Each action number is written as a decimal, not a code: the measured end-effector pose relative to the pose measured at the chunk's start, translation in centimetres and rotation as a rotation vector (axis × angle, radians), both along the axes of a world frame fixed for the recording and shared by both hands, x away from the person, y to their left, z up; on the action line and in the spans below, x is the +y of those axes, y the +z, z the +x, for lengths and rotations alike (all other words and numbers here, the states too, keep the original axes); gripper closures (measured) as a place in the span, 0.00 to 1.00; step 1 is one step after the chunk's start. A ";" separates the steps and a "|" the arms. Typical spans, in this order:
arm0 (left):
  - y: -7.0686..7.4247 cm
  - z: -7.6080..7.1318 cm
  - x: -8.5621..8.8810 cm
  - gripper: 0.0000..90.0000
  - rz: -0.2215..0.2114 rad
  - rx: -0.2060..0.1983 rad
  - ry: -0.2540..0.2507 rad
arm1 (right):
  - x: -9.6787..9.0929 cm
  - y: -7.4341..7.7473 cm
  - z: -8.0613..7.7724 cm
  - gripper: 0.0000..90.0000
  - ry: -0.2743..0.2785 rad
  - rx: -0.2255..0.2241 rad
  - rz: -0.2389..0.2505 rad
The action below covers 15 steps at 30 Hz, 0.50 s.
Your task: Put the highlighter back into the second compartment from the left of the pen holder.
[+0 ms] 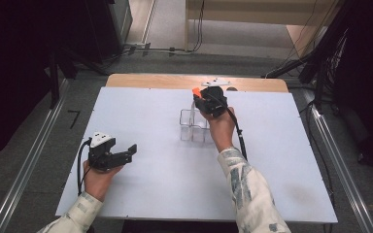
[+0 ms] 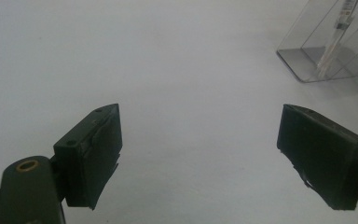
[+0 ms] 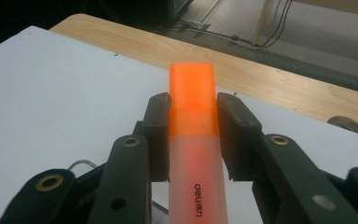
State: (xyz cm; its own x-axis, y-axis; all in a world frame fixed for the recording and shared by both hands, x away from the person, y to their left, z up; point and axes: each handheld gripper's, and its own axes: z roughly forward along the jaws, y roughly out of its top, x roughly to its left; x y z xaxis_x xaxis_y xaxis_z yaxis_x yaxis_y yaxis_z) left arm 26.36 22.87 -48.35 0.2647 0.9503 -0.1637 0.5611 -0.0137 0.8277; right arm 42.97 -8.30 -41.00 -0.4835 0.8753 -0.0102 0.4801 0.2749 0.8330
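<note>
The orange highlighter (image 3: 192, 140) is already in your right gripper (image 3: 192, 109) — the jaws pinch it from both sides just below its orange cap, and the frosted barrel with its printed lettering runs back between them toward your hand. In the high view you carry it in the air over the far side of the counter (image 1: 155, 189), directly above the clear acrylic organiser (image 1: 194, 125), with the orange end (image 1: 195, 90) pointing away from you and a little to the left. So the pick-up is done; what I judge is left is the placing — bringing the highlighter over one of the organiser's open compartments, tipping it upright and letting it go inside. It is not yet in any compartment, and from these pictures I cannot tell which one you are aiming for.

The organiser stands on the white sheet, and in the left gripper view one of its compartments already holds a slim pale pen (image 2: 335, 37), leaning upright against the wall.

Your left gripper (image 1: 121, 155) rests low at the near left of the counter, well apart from the organiser. Its jaws are spread wide with nothing between them, only bare white surface ahead, so it takes no part in the carry.

Beyond the sheet the wooden edge (image 3: 270, 84) of the counter shows, with cables on the floor behind it.
</note>
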 end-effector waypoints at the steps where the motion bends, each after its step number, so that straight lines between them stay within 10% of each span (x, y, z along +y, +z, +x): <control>1: 0.0 0.0 0.0 0.16 0.000 0.000 0.000 | 0.1 0.0 0.0 0.72 0.005 0.000 -0.001; 15: 0.0 0.0 0.1 0.16 -0.008 -0.004 0.001 | 1.6 -0.1 0.0 0.71 0.027 0.012 0.024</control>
State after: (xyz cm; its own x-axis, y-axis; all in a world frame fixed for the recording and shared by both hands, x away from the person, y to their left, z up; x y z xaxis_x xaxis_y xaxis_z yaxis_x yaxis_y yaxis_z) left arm 26.34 22.93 -48.31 0.2647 0.9492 -0.1703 0.5581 -0.0068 0.8297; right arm 42.97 -6.70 -41.11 -0.5069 0.8618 0.0165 0.4831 0.2682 0.8335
